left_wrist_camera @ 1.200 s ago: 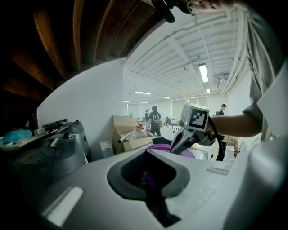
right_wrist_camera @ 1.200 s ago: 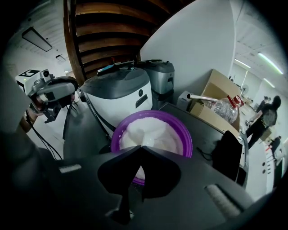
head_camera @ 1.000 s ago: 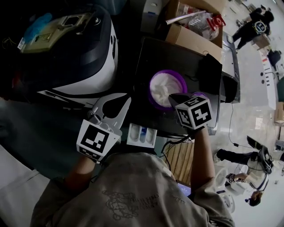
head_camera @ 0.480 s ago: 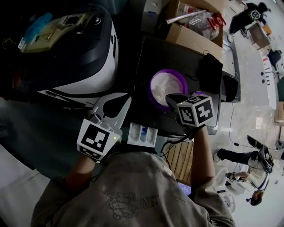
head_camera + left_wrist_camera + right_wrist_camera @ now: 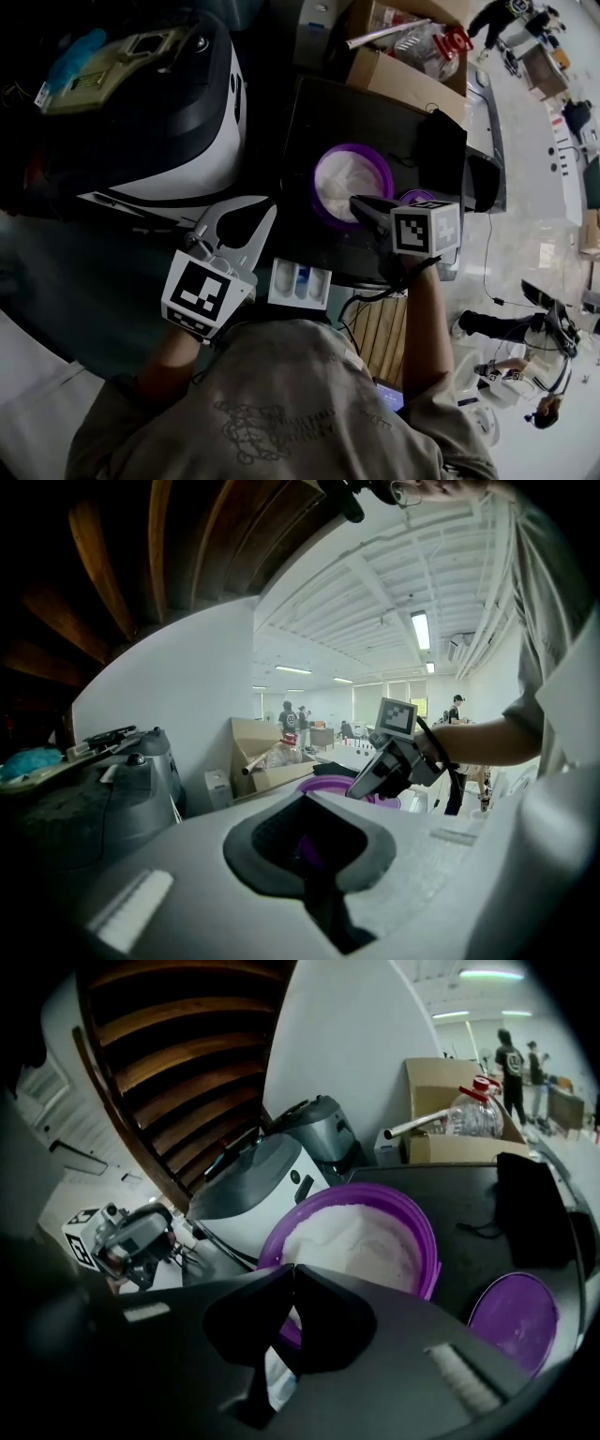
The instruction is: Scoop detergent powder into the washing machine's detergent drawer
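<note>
Closed right claw (image 5: 356,200) at the powder (image 5: 347,178) bowl (image 5: 354,147)
Its tips meet over the bowl's near rim; left claw (image 5: 269,211) (tips together, nothing held) and drawer (image 5: 300,284) lie just off the bowl's near left side.

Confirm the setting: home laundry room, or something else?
Probably an open lab or workshop hall, not a home: ceiling strip lights, cardboard boxes, other people in the background.

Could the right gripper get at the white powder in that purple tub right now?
Likely yes: the purple tub is uncovered, its lid beside it, and the right gripper sits at the rim with nothing between it and the powder.
</note>
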Available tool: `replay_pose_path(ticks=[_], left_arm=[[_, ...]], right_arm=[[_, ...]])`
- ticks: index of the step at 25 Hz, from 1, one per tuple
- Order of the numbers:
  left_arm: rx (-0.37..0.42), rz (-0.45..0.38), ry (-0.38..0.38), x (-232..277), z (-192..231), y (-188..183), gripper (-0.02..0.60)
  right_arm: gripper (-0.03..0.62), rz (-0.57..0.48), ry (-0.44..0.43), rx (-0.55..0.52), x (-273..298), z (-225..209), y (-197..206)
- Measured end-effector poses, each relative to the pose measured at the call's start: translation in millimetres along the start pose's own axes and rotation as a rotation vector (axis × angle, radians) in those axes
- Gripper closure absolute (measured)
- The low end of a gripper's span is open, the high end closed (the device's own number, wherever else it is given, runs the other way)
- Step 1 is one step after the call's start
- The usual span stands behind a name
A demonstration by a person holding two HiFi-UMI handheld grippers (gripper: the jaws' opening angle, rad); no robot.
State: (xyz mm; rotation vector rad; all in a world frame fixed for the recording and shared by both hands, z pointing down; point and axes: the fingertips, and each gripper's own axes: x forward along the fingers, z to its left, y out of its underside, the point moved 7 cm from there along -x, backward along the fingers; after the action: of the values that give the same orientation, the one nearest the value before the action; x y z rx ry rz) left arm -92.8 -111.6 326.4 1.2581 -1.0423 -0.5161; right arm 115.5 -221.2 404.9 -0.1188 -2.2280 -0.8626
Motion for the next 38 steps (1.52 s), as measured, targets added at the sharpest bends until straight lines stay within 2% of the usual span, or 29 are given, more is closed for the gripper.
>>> replay_pose_path(ticks=[18, 28, 38], left_arm=[[0.017, 0.003, 0.031, -1, -8, -1, 0.581], [0.027, -0.007, 0.041, -3, -11, -5, 0.581], [0.033, -0.012, 0.047, -7, -10, -6, 0.581]], right_arm=[[0.563, -0.284, -0.125, 0.299, -25, -5, 6], [0.563, -0.487, -0.390, 0.540, -37, 11, 3], [0.563, -0.582, -0.553, 0.711, -45, 19, 10]])
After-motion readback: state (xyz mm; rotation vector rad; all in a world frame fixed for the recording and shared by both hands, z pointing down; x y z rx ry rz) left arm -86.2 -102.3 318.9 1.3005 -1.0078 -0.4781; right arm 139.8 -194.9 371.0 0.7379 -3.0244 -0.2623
